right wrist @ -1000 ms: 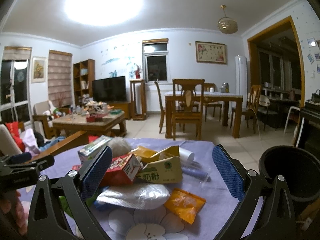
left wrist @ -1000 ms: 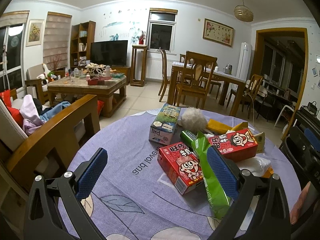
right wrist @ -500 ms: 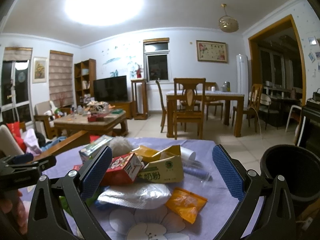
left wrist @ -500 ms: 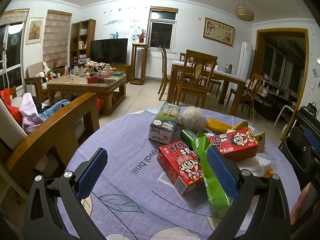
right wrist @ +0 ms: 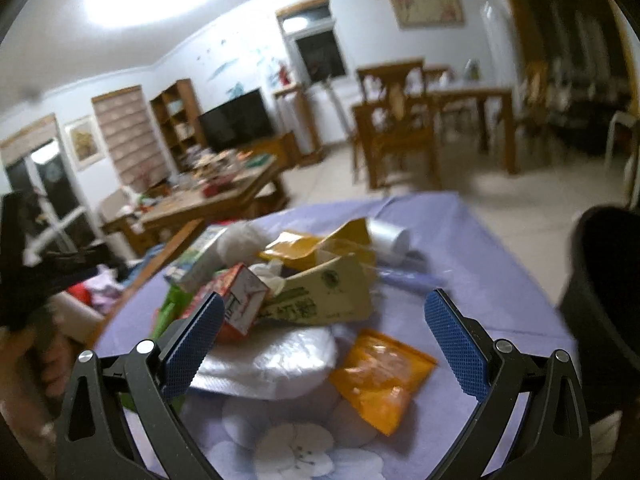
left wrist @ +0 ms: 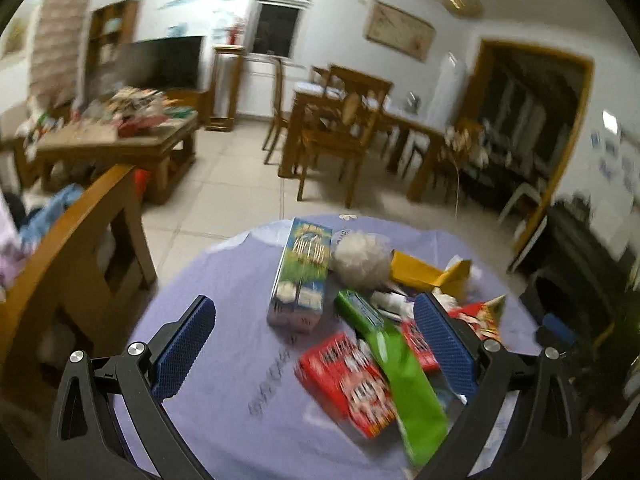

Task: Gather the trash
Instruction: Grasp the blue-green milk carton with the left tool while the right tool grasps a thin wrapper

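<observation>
Trash lies heaped on a round table with a purple cloth (left wrist: 224, 280). In the left wrist view I see a red carton (left wrist: 344, 380), a green wrapper (left wrist: 400, 364), a blue-green box (left wrist: 302, 276) and a white fluffy ball (left wrist: 362, 260). My left gripper (left wrist: 316, 340) is open and empty above the cloth, near the red carton. In the right wrist view my right gripper (right wrist: 320, 340) is open and empty over a white plastic bag (right wrist: 272, 356) and an orange packet (right wrist: 380, 380). A beige milk-powder pouch (right wrist: 324, 296) and a red carton (right wrist: 236, 300) lie behind.
A black bin (right wrist: 604, 304) stands at the table's right edge. A wooden chair back (left wrist: 80, 240) stands left of the table. A coffee table (left wrist: 116, 140) and a dining set (left wrist: 352, 128) stand across the tiled floor. The left gripper shows in the right wrist view (right wrist: 40, 276).
Both grippers have tilted and moved forward over the table, so both views are blurred and look down more on the trash. Both stay open and empty.
</observation>
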`<state>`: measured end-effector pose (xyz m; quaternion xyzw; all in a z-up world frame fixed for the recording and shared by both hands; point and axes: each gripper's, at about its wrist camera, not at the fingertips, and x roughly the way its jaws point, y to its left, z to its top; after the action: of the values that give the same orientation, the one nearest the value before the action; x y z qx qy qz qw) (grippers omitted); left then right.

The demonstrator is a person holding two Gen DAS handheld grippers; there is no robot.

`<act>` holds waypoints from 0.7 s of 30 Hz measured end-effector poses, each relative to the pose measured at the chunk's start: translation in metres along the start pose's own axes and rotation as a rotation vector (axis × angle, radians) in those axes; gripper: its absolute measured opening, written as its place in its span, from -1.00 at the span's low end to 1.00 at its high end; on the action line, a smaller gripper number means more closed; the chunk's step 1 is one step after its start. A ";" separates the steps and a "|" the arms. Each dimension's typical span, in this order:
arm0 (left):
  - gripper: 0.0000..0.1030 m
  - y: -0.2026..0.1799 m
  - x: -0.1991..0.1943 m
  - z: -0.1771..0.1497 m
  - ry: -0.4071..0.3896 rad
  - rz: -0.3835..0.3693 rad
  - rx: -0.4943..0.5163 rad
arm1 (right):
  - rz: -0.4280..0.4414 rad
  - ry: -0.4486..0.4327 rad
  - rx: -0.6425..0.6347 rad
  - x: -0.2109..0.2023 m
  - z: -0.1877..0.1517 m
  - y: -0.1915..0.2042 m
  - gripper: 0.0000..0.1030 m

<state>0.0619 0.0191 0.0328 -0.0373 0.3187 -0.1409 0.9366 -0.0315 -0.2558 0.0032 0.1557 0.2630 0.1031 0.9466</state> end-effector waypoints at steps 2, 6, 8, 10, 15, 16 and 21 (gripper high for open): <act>0.91 -0.005 0.024 0.006 0.075 -0.022 0.043 | 0.028 0.031 0.026 0.009 0.007 -0.005 0.89; 0.89 -0.008 0.062 0.003 0.194 -0.041 0.063 | 0.027 0.095 0.057 0.029 0.021 -0.015 0.64; 0.73 -0.004 0.071 0.003 0.228 -0.043 0.046 | 0.044 0.124 0.091 0.038 0.027 -0.028 0.60; 0.57 -0.003 0.078 -0.002 0.267 -0.061 0.027 | 0.053 0.132 0.083 0.041 0.032 -0.030 0.59; 0.47 -0.001 0.084 -0.004 0.322 -0.078 0.038 | 0.108 0.234 0.052 0.055 0.034 -0.025 0.55; 0.33 -0.001 0.092 0.000 0.332 -0.079 0.043 | 0.114 0.243 0.038 0.056 0.032 -0.022 0.48; 0.06 0.008 0.101 0.003 0.347 -0.111 0.006 | 0.109 0.279 -0.054 0.054 0.018 -0.004 -0.15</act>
<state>0.1419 -0.0023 -0.0253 -0.0270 0.4726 -0.1979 0.8584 0.0242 -0.2491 -0.0086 0.1282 0.3804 0.1820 0.8976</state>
